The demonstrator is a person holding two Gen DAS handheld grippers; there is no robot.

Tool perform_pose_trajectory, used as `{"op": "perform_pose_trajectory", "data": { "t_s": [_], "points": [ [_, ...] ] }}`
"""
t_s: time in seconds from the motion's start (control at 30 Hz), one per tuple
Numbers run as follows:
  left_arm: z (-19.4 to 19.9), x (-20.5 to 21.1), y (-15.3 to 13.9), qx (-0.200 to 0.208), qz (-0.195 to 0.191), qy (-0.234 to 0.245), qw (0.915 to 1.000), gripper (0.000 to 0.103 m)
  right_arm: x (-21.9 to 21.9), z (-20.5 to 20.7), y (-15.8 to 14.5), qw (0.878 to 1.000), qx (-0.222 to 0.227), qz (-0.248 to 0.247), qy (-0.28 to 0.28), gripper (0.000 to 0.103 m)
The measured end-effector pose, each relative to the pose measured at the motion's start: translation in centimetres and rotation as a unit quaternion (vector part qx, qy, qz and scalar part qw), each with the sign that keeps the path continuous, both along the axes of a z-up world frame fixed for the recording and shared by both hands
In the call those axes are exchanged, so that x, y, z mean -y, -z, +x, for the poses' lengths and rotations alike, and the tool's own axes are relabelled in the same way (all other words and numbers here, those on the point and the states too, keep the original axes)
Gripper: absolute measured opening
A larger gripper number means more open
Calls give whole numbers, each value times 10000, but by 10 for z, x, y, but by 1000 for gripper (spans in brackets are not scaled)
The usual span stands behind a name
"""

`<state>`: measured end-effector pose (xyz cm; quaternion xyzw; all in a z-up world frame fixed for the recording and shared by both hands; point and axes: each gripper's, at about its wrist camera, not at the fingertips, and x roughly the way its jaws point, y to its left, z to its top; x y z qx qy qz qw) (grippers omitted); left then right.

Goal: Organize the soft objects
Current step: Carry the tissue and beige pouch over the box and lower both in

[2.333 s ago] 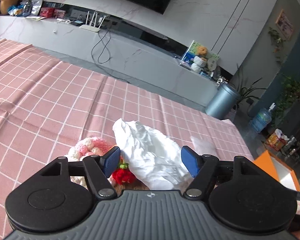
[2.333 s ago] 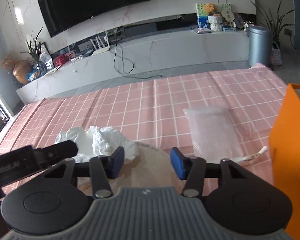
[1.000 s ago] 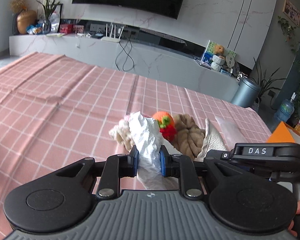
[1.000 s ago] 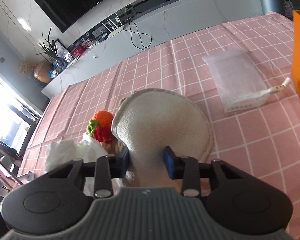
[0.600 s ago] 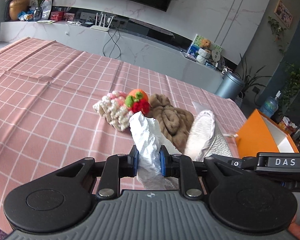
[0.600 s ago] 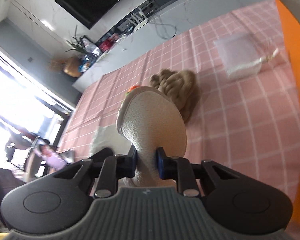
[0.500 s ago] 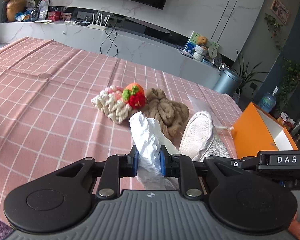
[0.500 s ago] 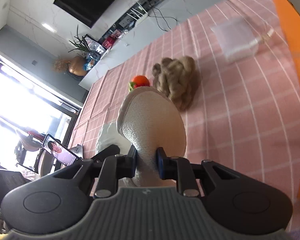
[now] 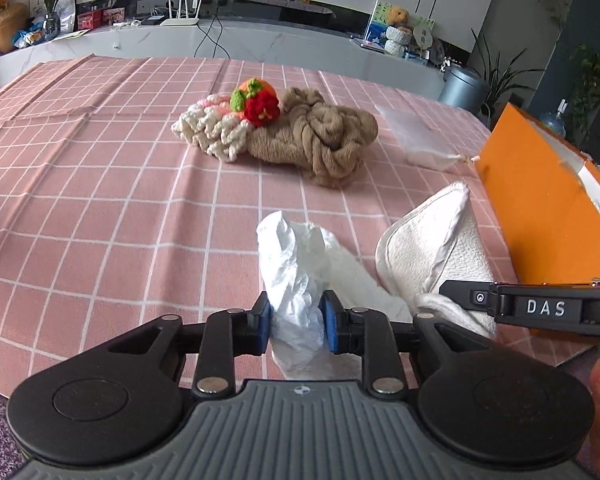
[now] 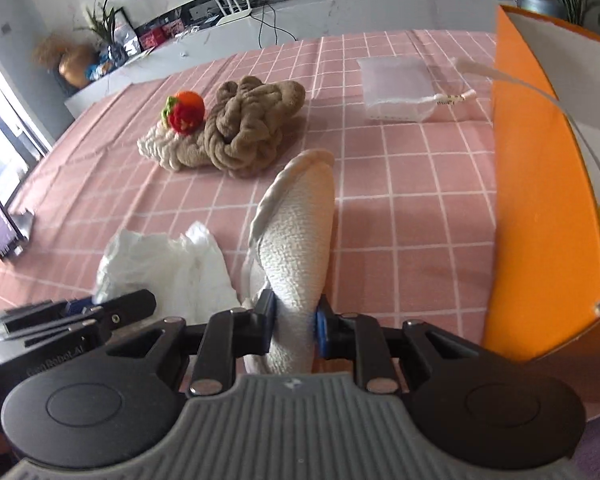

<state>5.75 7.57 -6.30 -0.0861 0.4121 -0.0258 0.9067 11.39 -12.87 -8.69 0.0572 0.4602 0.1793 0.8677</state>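
Your left gripper (image 9: 296,322) holds the crumpled white tissue (image 9: 296,264) between jaws that have just eased apart, so it could slip onto the tablecloth (image 9: 100,200); your right gripper (image 10: 296,326) pinches the cream pad (image 10: 300,240) (floppy), which may snag the orange box (image 10: 540,208) wall

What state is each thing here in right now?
Left hand-held gripper: jaws just opened a little, crumpled white bag between its pads.
Right hand-held gripper: shut on cream pad.
Brown knotted plush: lying on the cloth.
Orange box: open.
Clear pouch: lying flat.
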Motion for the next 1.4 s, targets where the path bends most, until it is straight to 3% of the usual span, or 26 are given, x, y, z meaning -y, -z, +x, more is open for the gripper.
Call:
{"op": "perform_pose_trajectory", "data": {
  "t_s": [0.07, 0.17, 0.23, 0.4, 0.7, 1.0, 1.4],
  "points": [
    [-2, 1, 2, -23, -52, 16, 10000, 60, -4, -4, 2, 9995, 161, -236, -118, 19],
    [-1, 2, 7, -47, -64, -35, 10000, 62, -6, -6, 3, 9987, 280, -368, -193, 19],
    [0, 5, 11, -103, 32, -56, 9999, 57, -6, -7, 3, 9983, 334, -414, -235, 19],
    [-1, 9, 9, 48, 230, -61, 9997, 25, -11, -17, 1, 9960, 571, -581, -370, 17],
    [-18, 26, -32, 820, 368, 65, 9959, 23, -3, -39, -36, 9905, 1258, -282, -484, 10],
    [-17, 50, -88, 1579, 100, 385, 9867, 23, 29, -54, -93, 9771, 2114, -70, -244, 10],
    [21, 122, -141, 2257, -50, 1460, 9632, 23, 115, -49, -146, 9614, 2670, -377, 541, 10]
  ]
}}
